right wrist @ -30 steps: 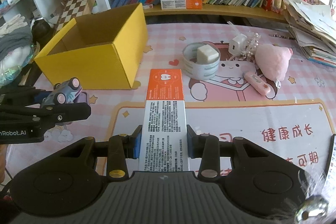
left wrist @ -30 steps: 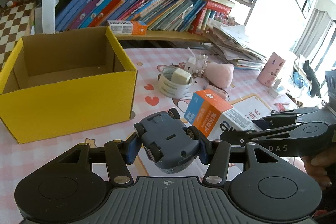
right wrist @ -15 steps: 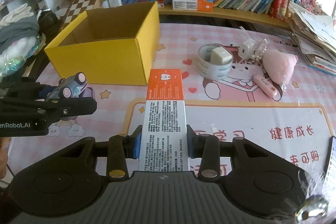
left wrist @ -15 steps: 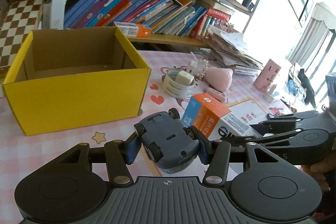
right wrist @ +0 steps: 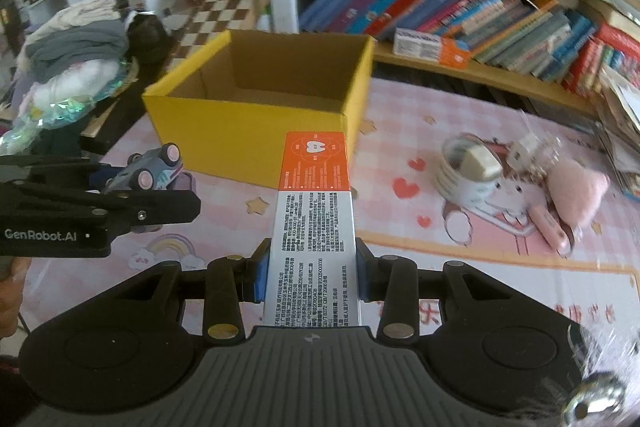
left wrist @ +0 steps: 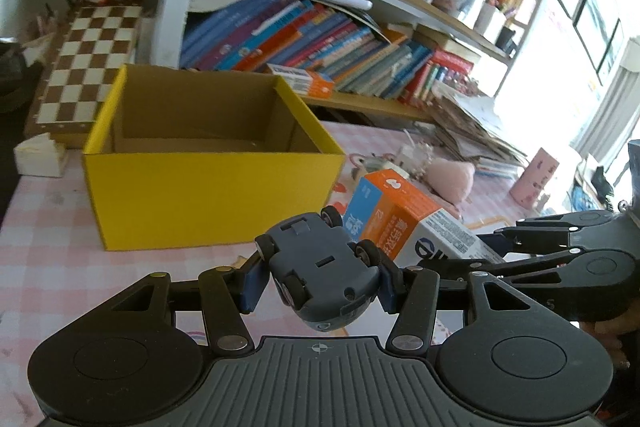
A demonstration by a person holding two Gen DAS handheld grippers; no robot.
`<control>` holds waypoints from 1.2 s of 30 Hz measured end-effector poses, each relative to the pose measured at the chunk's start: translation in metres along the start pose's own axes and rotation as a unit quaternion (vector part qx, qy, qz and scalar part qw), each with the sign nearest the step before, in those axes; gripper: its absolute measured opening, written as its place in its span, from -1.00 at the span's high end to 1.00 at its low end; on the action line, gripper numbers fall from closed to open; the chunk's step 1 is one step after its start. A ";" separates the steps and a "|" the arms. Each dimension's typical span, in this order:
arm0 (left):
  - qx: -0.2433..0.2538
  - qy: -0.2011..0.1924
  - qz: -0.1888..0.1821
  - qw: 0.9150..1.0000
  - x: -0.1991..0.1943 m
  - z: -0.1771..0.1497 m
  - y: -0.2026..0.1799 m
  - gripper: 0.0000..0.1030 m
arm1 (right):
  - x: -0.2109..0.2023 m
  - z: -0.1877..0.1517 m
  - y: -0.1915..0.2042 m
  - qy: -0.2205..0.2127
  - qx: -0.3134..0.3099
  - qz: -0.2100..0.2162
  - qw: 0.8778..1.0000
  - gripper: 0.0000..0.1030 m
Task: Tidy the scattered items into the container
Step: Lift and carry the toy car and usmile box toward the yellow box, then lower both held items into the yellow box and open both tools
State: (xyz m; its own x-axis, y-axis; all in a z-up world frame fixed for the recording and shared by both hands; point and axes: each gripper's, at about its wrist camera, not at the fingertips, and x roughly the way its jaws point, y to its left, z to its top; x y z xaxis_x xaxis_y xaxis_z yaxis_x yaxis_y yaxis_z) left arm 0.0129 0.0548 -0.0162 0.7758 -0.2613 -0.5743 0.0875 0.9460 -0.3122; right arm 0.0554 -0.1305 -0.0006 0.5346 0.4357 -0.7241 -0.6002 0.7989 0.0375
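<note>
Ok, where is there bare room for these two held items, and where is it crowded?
The open yellow cardboard box shows only bare cardboard inside. The pink mat is free in front of it, toward the left claw holding the grey toy car. It is crowded right of the long orange-and-white carton: white tape roll, pink plush.

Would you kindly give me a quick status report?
Left hand-held gripper shut on toy car. Right shut on toothpaste box. Yellow box open, unobstructed.

Bookshelf (left wrist: 320, 39) behind — chessboard (left wrist: 92, 63) leaning left, folded clothes (right wrist: 76, 43) beside
</note>
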 end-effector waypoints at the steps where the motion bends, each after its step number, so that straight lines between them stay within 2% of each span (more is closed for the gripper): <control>1: -0.003 -0.004 0.003 1.000 -0.002 0.001 0.002 -0.03 | 0.000 0.002 0.002 -0.002 -0.004 0.003 1.000 0.28; 10: -0.010 -0.041 0.018 0.999 -0.015 0.021 0.017 -0.03 | 0.003 0.031 0.018 -0.028 -0.040 0.022 0.999 0.28; 21: 0.003 -0.084 0.025 0.996 -0.014 0.059 0.030 -0.03 | 0.013 0.075 0.020 -0.054 -0.063 0.023 0.996 0.28; 36: 0.010 -0.098 0.039 0.994 0.016 0.099 0.054 -0.03 | 0.054 0.124 0.010 -0.059 -0.072 0.017 0.995 0.28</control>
State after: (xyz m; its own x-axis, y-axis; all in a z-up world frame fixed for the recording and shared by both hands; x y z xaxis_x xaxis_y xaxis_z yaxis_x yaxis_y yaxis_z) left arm 0.0921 0.1202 0.0326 0.8877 -0.1467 -0.4364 0.0331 0.9658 -0.2573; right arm 0.1517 -0.0482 0.0460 0.5730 0.5147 -0.6377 -0.6942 0.7184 -0.0440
